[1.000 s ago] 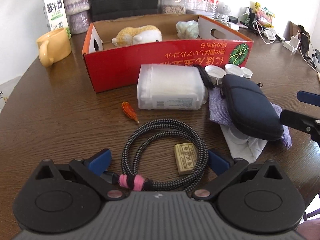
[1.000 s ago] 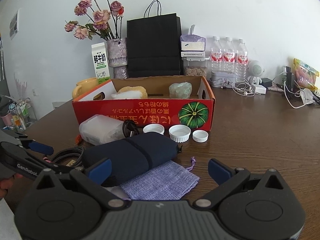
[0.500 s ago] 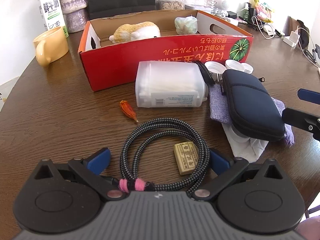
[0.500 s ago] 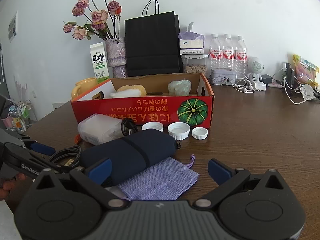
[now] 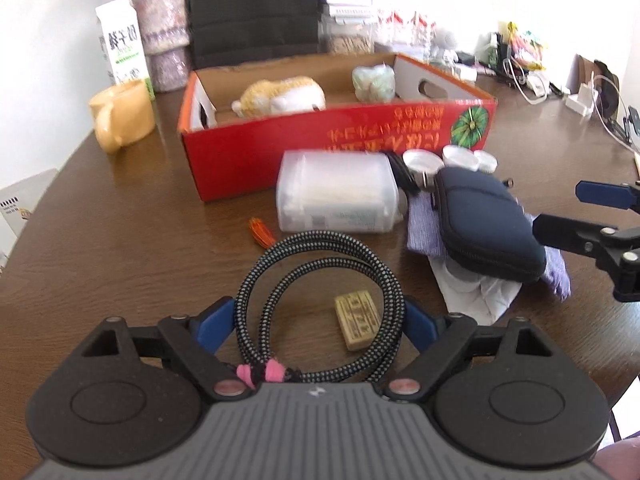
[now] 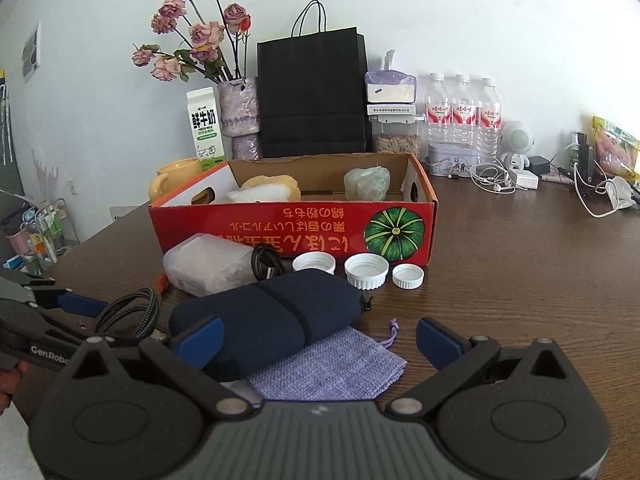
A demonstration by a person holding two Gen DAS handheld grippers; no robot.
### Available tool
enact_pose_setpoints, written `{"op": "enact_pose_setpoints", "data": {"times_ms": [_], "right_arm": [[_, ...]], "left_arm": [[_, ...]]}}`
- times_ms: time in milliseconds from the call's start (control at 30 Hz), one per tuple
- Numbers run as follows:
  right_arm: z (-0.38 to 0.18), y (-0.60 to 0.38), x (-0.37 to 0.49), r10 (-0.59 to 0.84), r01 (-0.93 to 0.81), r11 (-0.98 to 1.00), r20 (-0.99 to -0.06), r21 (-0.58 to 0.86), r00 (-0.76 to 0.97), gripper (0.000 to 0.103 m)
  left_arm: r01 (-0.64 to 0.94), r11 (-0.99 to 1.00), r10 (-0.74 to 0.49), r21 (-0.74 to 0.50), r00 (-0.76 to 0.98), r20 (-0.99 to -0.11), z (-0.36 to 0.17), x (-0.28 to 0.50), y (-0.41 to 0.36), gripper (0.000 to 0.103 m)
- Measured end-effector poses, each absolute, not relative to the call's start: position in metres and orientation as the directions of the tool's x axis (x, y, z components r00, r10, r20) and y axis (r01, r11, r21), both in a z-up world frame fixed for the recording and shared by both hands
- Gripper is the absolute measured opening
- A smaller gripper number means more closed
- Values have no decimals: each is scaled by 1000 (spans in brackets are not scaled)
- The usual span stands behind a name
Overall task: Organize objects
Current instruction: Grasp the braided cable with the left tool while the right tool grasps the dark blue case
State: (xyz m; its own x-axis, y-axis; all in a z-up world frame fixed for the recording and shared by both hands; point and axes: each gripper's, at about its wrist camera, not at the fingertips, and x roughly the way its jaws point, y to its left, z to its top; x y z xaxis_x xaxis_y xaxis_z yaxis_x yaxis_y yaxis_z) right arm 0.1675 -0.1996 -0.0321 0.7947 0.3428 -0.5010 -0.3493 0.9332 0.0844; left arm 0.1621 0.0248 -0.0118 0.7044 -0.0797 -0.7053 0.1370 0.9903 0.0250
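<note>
My left gripper (image 5: pixel 316 320) is open, its fingers either side of a coiled braided cable (image 5: pixel 320 280) with a pink tie; a small tan block (image 5: pixel 357 319) lies inside the coil. My right gripper (image 6: pixel 318 340) is open and empty over a purple cloth pouch (image 6: pixel 332 364), its left finger beside a navy zip case (image 6: pixel 268 316). A red cardboard box (image 5: pixel 320 136) holds a plush toy (image 5: pixel 280 94) and a pale green object (image 5: pixel 374 82). A clear plastic box (image 5: pixel 336 190) lies in front of it.
Three white caps (image 6: pixel 366 270) sit before the red box (image 6: pixel 292 228). A small orange item (image 5: pixel 260 230), a yellow mug (image 5: pixel 122 120), a milk carton (image 6: pixel 206 128), a vase, a black bag (image 6: pixel 312 92), bottles (image 6: pixel 462 116) and cables stand around the brown table.
The left gripper has tilted up and moved slightly closer around the cable coil. The right gripper has moved slightly forward over the pouch. Nothing has been grasped.
</note>
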Motion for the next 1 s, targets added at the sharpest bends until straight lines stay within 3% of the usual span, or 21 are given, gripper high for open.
{"op": "enact_pose_setpoints", "data": {"times_ms": [333,600,1000], "right_arm": [[-18,-160,193,346,-368,928,-518,65,782,103],[-32,-124,227,204,-285,958,-624,-31,754,103],[-33,-135,214,169,-338,934,-695,-113,698,103]], "left_arm": [[50,999,-27,16,757,-653,5,156,53,88],[46,999,-54,-30,766,-641,3,158,70,88],[63,996,-90,-65,763,-640,-6,164,83,88]]}}
